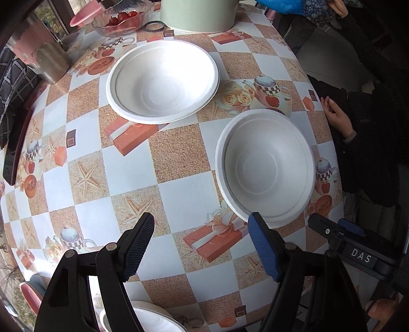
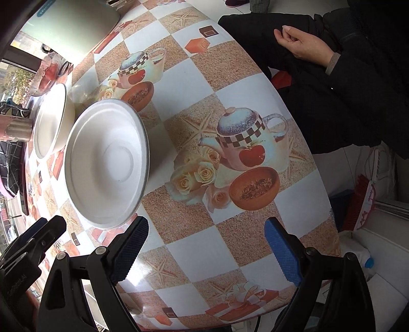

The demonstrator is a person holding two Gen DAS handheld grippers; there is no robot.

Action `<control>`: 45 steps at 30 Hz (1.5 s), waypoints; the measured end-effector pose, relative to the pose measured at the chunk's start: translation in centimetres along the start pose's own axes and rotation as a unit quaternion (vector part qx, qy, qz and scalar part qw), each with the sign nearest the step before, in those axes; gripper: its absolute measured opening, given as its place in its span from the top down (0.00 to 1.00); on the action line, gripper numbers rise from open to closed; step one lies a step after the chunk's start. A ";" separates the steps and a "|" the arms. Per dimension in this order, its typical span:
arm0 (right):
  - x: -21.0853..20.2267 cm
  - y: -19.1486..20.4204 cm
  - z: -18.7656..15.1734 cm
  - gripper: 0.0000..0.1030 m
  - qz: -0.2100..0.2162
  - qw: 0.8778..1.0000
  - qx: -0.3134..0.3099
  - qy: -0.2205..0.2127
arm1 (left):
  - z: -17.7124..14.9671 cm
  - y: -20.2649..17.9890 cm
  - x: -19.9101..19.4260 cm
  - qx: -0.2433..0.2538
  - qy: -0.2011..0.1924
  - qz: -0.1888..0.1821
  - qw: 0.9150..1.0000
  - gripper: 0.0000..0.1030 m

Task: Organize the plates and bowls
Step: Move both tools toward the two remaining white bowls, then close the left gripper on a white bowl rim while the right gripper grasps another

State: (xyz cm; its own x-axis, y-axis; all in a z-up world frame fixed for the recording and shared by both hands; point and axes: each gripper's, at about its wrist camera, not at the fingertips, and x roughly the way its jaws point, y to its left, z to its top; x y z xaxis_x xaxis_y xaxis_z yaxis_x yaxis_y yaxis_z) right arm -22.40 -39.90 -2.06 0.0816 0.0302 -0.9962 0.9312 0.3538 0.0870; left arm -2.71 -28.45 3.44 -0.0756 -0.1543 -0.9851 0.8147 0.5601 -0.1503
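Black and blue pads of the left gripper [image 1: 202, 249] are standing spread wide, pinching nothing, pointing down over the checked tablecloth [image 1: 179, 199]. Just past the blue pad, at about 1 o'clock from it, the near white bowl [image 1: 265, 173] is sitting upright and empty, its rim close to the pad but apart from it. At 11 o'clock, well beyond, the far white bowl [image 1: 163, 81] is also sitting upright, apart from the near one. A third white rim [image 1: 153, 319] is peeking in at 6 o'clock, partly hidden by the gripper body; bowl or plate cannot be told.

Right gripper [image 2: 207, 250] is likewise hanging spread with nothing between its pads, bare cloth below. The near bowl [image 2: 107, 163] is lying at its 10 o'clock, just beside the black pad; the far bowl [image 2: 51, 122] is behind it at 9 o'clock.

Further out: glass dish of red fruit [image 1: 120, 18], metal cup [image 1: 43, 58], pale green pot [image 1: 196, 12] at 12 o'clock. A seated person's hand [image 1: 337, 117] is resting at 3 o'clock.

Judging by the matte, moulded look, the bowls are probably pulp or foam disposables: very light, fairly stiff, easily dented, likely sliding on the glossy cloth. Best hold is looking like a pinch across the rim lip, one pad inside and one outside, gently.
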 end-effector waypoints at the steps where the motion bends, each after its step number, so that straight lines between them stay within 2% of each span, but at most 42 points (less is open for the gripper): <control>1: 0.0 0.2 0.4 0.10 0.000 1.000 -0.002 -0.001 | 0.3 -0.1 0.2 -0.003 -0.002 0.004 1.000 0.23; 8: 0.7 1.4 3.5 0.10 0.003 1.000 -0.013 -0.002 | 2.6 -0.9 2.1 -0.008 -0.011 0.034 0.999 0.24; 17: 3.3 2.6 5.7 0.10 -0.014 0.999 -0.035 0.010 | 4.5 -1.5 5.4 -0.007 0.010 0.053 0.999 0.24; 23: 4.2 3.4 6.3 0.10 -0.019 0.998 -0.053 0.015 | 5.3 -0.7 7.3 -0.009 0.034 0.049 0.998 0.24; 28: 4.4 4.2 6.4 0.14 -0.024 0.998 -0.061 0.009 | 5.8 -1.1 7.9 0.001 0.031 0.038 0.999 0.28; 30: 4.4 4.5 6.3 0.18 -0.035 0.997 -0.068 0.006 | 6.1 -1.6 8.1 0.012 0.029 0.035 0.999 0.30; 31: 4.2 5.0 6.3 0.23 -0.036 0.997 -0.074 0.001 | 6.1 -1.7 8.1 0.020 0.027 0.034 0.999 0.32; 33: 3.7 5.8 5.9 0.36 -0.034 0.995 -0.090 -0.007 | 6.1 -2.8 8.1 0.042 0.022 0.032 0.998 0.43; 34: 3.5 6.4 5.7 0.48 -0.030 0.995 -0.100 -0.009 | 6.1 -3.2 8.1 0.055 0.020 0.031 0.998 0.47; 35: 3.4 7.0 5.6 0.63 -0.025 0.994 -0.110 -0.010 | 6.0 -3.8 8.1 0.068 0.018 0.028 0.997 0.58; 36: 3.4 7.5 5.4 0.70 -0.016 0.993 -0.118 -0.007 | 6.0 -4.4 8.1 0.083 0.018 0.023 0.996 0.71; 37: 3.4 7.7 5.3 0.75 -0.007 0.993 -0.115 -0.001 | 6.0 -4.6 8.2 0.088 0.020 0.022 0.996 0.73; 39: 3.5 7.4 5.1 0.76 0.004 0.995 -0.101 0.006 | 6.1 -4.5 8.5 0.087 0.026 0.015 0.996 0.74; 42: 3.7 7.1 3.6 0.77 0.006 0.995 -0.096 0.018 | 4.7 -5.0 8.6 0.113 0.032 0.027 0.993 0.74; 45: 4.3 6.1 -0.3 0.77 0.009 0.996 -0.085 0.035 | 2.3 -5.0 9.1 0.120 0.049 0.027 0.991 0.74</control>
State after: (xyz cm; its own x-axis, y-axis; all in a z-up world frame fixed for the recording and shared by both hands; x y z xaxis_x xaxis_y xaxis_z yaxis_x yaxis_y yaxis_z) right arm -16.44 -37.32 -5.81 0.0665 0.1003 -0.9927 0.8557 0.5060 0.1085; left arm -6.13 -34.55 -4.55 -0.0743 -0.0429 -0.9963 0.9316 0.3535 -0.0847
